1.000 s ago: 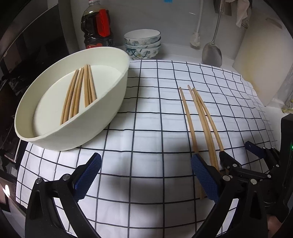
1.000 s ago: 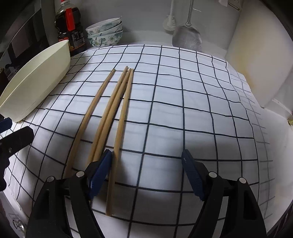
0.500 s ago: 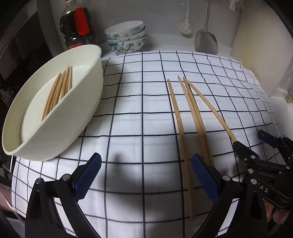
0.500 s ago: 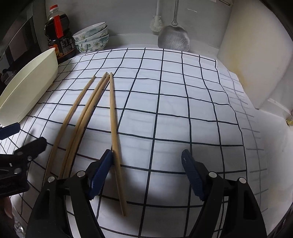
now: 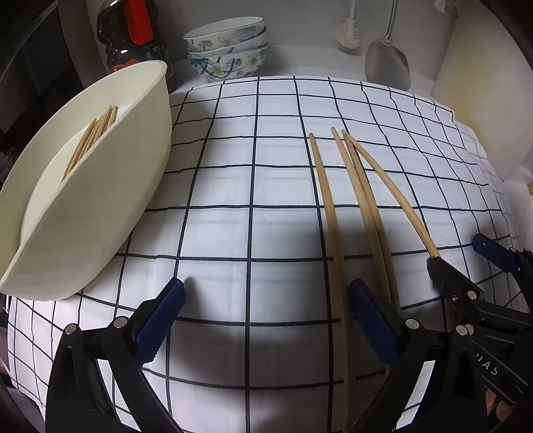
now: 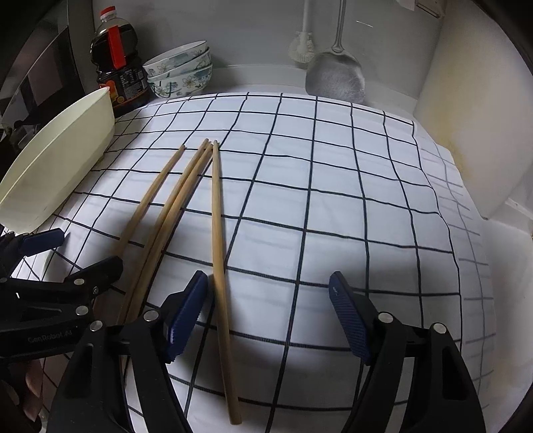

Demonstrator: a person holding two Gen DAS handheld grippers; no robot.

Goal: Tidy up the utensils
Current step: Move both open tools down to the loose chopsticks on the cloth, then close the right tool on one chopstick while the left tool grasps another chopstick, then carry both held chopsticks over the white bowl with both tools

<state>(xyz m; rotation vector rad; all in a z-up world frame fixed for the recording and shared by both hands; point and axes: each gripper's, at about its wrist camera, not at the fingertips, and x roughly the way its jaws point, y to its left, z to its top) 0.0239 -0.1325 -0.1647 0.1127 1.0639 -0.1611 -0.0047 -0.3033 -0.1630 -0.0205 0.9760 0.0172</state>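
Several wooden chopsticks [image 5: 358, 200] lie lengthwise on the checked cloth [image 5: 233, 186]. Three lie close together, and one [image 6: 218, 233] is splayed to the right, between my right gripper's fingers. My right gripper [image 6: 266, 313] is open, low over the cloth, its left pad [image 6: 186, 309] beside that chopstick. My left gripper [image 5: 266, 319] is open and empty, its right pad [image 5: 373, 323] against the grouped chopsticks. The cream oval bowl [image 5: 110, 200] at the left holds several more chopsticks [image 5: 91, 140].
A dark sauce bottle [image 6: 118, 66], stacked floral bowls [image 5: 228, 46], a hanging brush [image 5: 348, 30] and a metal spatula [image 5: 386, 63] stand along the back wall. A pale board [image 6: 476, 110] leans at the right. The two grippers sit close side by side.
The rightmost chopstick has swung away from the other three and now lies inside the right gripper's opening. Both grippers stay open; the left view has shifted nearer the chopsticks.
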